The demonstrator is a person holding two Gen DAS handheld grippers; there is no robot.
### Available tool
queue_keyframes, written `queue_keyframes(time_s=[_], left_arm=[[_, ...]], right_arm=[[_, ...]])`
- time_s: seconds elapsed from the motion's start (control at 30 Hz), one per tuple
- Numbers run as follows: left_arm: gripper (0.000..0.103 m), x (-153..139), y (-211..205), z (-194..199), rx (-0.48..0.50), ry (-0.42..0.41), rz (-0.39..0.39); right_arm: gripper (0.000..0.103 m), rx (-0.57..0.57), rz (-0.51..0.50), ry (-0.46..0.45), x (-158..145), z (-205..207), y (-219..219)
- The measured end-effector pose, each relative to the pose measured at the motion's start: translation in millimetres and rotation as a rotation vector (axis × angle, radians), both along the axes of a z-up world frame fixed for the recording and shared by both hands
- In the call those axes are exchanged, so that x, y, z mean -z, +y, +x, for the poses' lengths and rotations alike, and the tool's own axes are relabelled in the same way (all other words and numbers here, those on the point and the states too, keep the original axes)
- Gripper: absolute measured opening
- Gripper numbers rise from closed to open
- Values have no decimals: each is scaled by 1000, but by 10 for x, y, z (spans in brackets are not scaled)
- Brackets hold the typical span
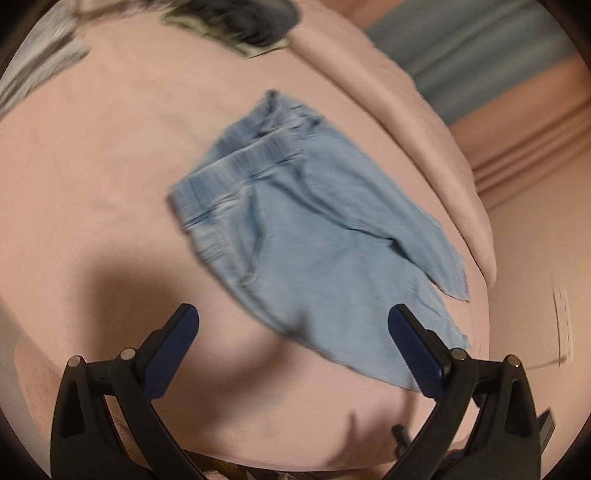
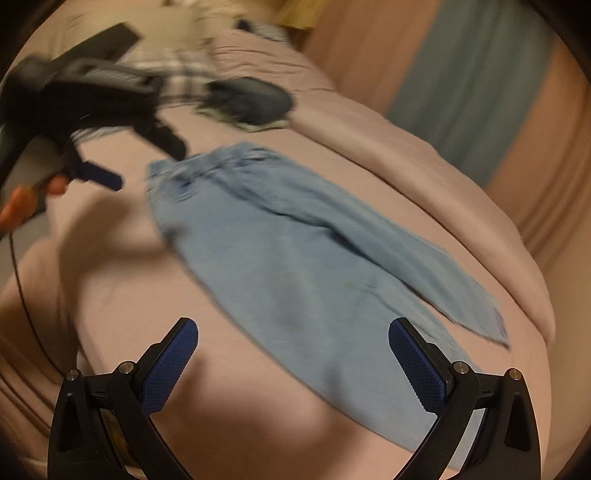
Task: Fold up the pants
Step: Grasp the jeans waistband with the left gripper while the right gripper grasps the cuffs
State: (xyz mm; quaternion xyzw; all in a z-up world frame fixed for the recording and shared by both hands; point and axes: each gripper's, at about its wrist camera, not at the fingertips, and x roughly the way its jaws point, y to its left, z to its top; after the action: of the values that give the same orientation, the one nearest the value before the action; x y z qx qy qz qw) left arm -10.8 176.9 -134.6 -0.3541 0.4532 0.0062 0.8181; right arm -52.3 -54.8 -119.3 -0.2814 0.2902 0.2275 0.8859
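Both views are smeared by motion blur; fabric detail is mostly lost. The dark bundle (image 1: 240,26) at the far end of the bed is cut by the top edge of the left wrist view and cannot be identified; in the right wrist view it reads as a dark rounded lump with a pale fringe. A striped or checked cloth (image 2: 177,74) beyond it is too blurred to name. The near hem of the pants (image 1: 306,236) is hidden behind the left gripper's right finger, and in the right wrist view the lower leg runs behind the right gripper's finger and out of sight.

The pants are light blue denim, lying on the pink bed cover (image 1: 92,177), waistband toward the far end, legs toward the cameras. One leg lies over the other, its frayed hem near the raised fold of cover (image 1: 424,122) along the right side. Long creases run down the legs.

Left gripper (image 1: 293,317): fingers wide apart, holding nothing, above the cover by the leg ends. In the right wrist view it shows at upper left, near the waistband, blurred. Right gripper (image 2: 293,330): fingers also spread wide, empty, over the lower legs.
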Motion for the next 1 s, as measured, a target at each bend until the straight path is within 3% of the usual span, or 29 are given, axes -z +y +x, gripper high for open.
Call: queue_keyframes(time_s=[0.13, 0.2, 0.3, 0.37, 0.43, 0.47, 0.5, 0.6, 0.77, 0.9, 1.0], left_arm=[[102, 190, 7, 68, -2, 22, -56], [101, 273, -3, 138, -2, 22, -75], [100, 342, -30, 237, -16, -3, -78], [88, 346, 9, 292, -32, -30, -69], [44, 357, 60, 374, -48, -22, -56], [36, 369, 80, 401, -51, -19, -56], [22, 389, 109, 425, -56, -10, -57], [19, 355, 171, 374, -49, -33, -63], [16, 167, 136, 200, 13, -107, 6], [16, 272, 127, 180, 25, -62, 38], [24, 393, 176, 193, 21, 4, 44]], right_arm=[[89, -92, -63, -38, 231, -50, 226], [74, -107, -94, -21, 354, 8, 306], [66, -125, -133, -9, 519, 136, 396], [65, -139, -128, -36, 552, 180, 418], [51, -137, -122, -54, 542, 247, 425], [29, -127, -120, -47, 538, 296, 428], [16, -120, -115, -27, 531, 349, 432], [8, -121, -56, 25, 451, 439, 420], [7, -144, 27, 76, 256, 309, 334], [7, -164, 19, 127, 370, 259, 374], [8, -166, -23, 183, 569, 362, 460]])
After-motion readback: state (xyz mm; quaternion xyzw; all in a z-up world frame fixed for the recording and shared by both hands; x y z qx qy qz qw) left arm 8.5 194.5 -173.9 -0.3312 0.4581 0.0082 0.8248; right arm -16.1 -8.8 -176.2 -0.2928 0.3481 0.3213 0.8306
